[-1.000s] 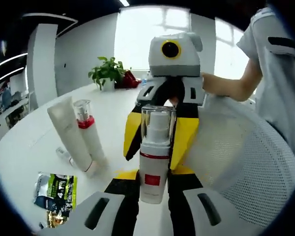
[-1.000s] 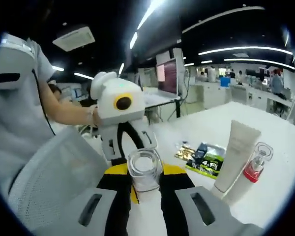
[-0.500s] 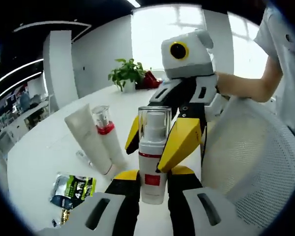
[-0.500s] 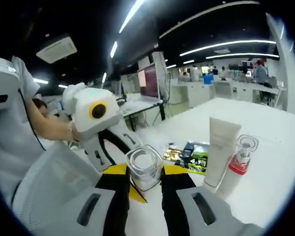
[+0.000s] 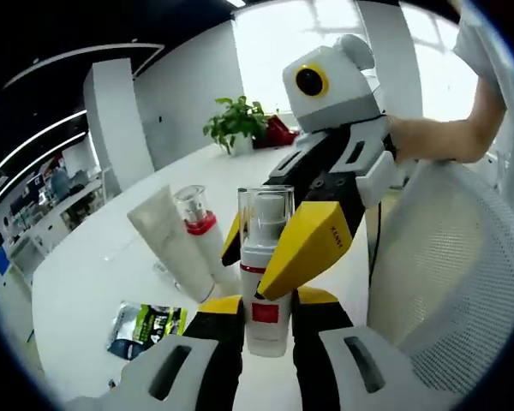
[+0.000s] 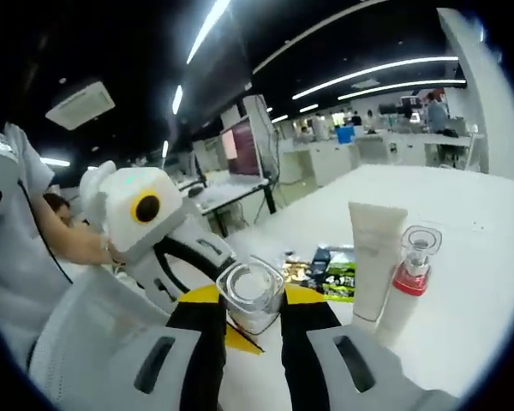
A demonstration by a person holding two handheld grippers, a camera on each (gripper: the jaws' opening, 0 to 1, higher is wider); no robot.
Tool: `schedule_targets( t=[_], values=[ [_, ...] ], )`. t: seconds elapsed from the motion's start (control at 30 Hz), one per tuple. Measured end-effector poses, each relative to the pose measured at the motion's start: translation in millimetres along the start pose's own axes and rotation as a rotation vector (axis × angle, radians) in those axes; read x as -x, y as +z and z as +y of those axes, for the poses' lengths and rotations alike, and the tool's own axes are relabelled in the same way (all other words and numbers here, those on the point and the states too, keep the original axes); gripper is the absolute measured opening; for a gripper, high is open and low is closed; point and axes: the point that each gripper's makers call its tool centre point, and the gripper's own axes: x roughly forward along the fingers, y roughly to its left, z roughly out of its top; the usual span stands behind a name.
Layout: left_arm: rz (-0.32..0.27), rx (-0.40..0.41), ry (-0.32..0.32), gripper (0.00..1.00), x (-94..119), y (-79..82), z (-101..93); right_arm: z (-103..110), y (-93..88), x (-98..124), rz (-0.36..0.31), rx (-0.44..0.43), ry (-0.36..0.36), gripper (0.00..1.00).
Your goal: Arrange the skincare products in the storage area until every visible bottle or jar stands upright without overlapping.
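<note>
Spray bottle held between two tongs

Both tongs (image 5: 265, 321) (image 6: 250, 330) clamp the spray bottle (image 5: 264, 265); next, stand it upright beside the white tube (image 5: 173, 244).

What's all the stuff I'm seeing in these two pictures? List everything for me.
Spray bottle: one, white with red band and label, clear cap, upright, held by both grippers.
Tube: one, cream-white, standing on the table.
Pump bottle: one, white with red collar and clear cap, beside the tube.
Sachet: one, green and black, flat on the table.
Table: one, white.
Potted plant: one, green, far end of table.
Mesh chair back: one, white.
Left gripper: black-and-yellow fingers.
Right gripper: same colours.
Person's arm: reaching to right gripper.
</note>
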Motion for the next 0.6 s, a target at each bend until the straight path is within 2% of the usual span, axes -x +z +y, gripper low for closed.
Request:
schedule_targets(
  t=[0.13, 0.17, 0.3, 0.37, 0.4, 0.47, 0.53, 0.6],
  values=[
    [0.028, -0.035, -0.043, 0.21, 1, -4.1, -5.6, 3, -5.8, -1, 0.034, 0.011, 0.008, 0.22],
    [0.027, -0.034, -0.044, 0.21, 1, -3.9, -5.8, 3, -5.8, -1, 0.034, 0.009, 0.01, 0.22],
    [0.018, -0.051, -0.128, 0.21, 4, -3.9, -13.0, 7, -4.1, -1, 0.032, 0.013, 0.027, 0.22],
    [0.015, -0.062, -0.141, 0.21, 6, -4.0, -11.5, 10, -4.2, -1, 0.035, 0.028, 0.038, 0.22],
    [0.036, -0.049, -0.145, 0.21, 7, -10.8, -12.5, 11, -4.8, -1, 0.04, 0.043, 0.045, 0.22],
    [0.027, -0.087, -0.172, 0.21, 7, -9.5, -13.7, 15, -6.0, -1, 0.049, 0.078, 0.06, 0.22],
    [0.033, -0.076, -0.198, 0.22, 8, -11.2, -16.9, 21, -7.7, -2, 0.06, 0.107, 0.083, 0.22],
    [0.028, -0.109, -0.228, 0.23, 9, -11.0, -20.2, 26, -9.8, -1, 0.074, 0.176, 0.109, 0.22]
  ],
)
